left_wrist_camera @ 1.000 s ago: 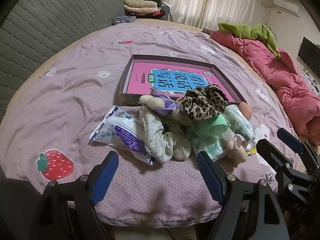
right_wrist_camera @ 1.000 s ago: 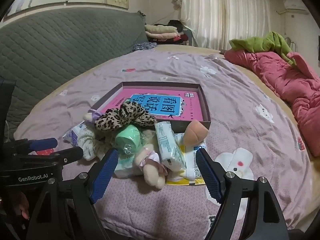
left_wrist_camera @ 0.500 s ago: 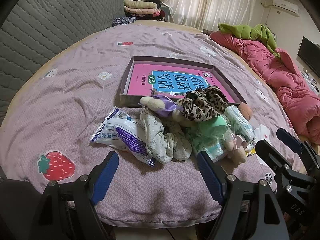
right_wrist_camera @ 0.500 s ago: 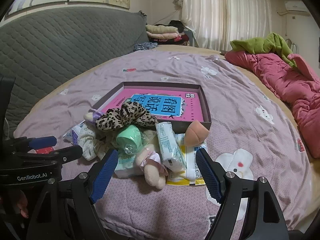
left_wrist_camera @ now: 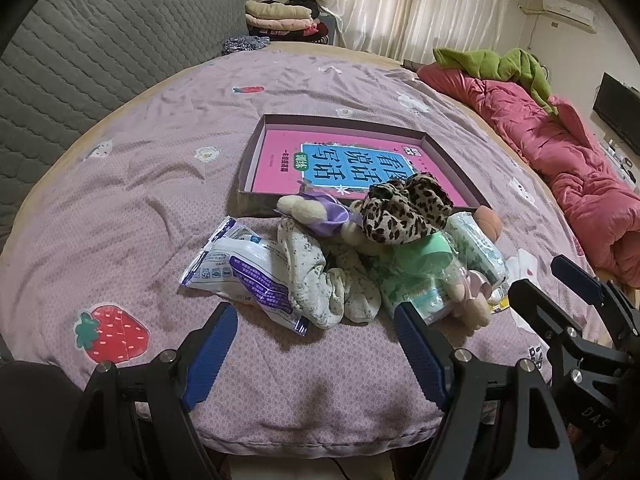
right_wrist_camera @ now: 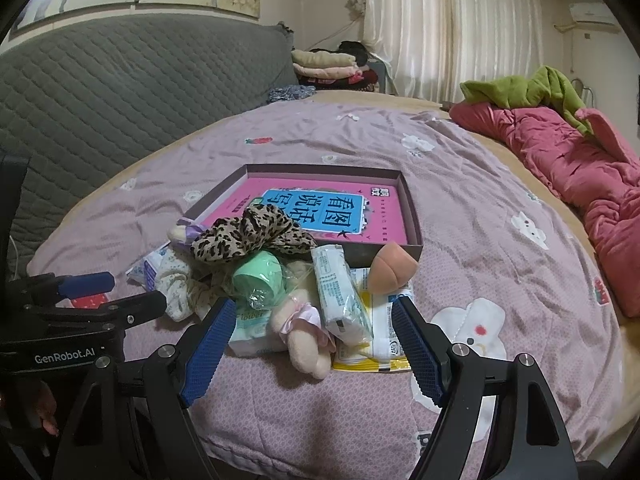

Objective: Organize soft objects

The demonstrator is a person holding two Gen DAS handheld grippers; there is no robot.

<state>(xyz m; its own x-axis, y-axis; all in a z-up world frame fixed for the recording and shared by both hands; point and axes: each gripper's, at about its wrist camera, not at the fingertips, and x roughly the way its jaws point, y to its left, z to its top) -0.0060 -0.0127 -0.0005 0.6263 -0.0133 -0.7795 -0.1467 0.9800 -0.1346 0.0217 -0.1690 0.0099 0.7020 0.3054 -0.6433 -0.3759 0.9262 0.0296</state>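
Note:
A pile of soft things lies on the purple bedspread in front of a shallow box with a pink book in it. The pile holds a leopard scrunchie, a floral cloth, a white-blue packet, a green-capped pack, a tissue pack, a plush toy and a peach sponge. My left gripper is open and empty, just short of the packet and floral cloth. My right gripper is open and empty, its fingers on either side of the plush toy's near end.
A grey quilted headboard stands at the left. A red quilt with a green cloth lies along the right. Folded clothes are stacked at the back. The bed's near edge runs just below both grippers.
Both grippers have barely shifted; the views drift slightly. Nothing in the pile has moved.

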